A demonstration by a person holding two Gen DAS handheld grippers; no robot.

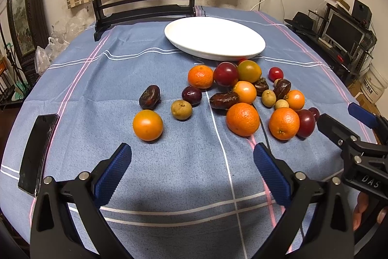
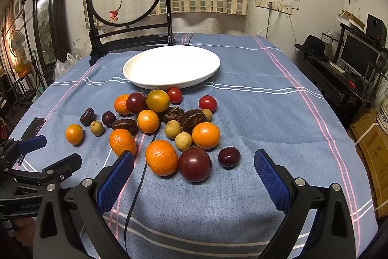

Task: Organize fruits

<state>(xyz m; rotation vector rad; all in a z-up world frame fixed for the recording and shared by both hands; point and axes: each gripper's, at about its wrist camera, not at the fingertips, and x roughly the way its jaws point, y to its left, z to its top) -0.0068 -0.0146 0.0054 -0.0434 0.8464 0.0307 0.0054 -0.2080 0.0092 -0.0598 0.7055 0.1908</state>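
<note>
Red cherry tomato (image 2: 174, 95) clear only right wrist

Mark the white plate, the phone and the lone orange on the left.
white plate (image 1: 184, 27), left wrist view, bare inner surface.
phone (image 1: 38, 149), left wrist view, screen middle.
lone orange (image 1: 147, 125), left wrist view, centre of peel.

Left gripper (image 1: 192, 157) fills the bottom of its own view, jaws spread wide, blue pads (image 1: 114, 174) angled outward with nothing between them. Right gripper (image 2: 194, 163) sits the same way at the bottom of its frame, jaws wide apart and empty. Each shows in the other's camera: the right one pokes in at the right edge of the left view, the left one at the lower left of the right view. Fingers (image 1: 361, 210) of the person's hand peek in at lower right, behind the handle.
</note>
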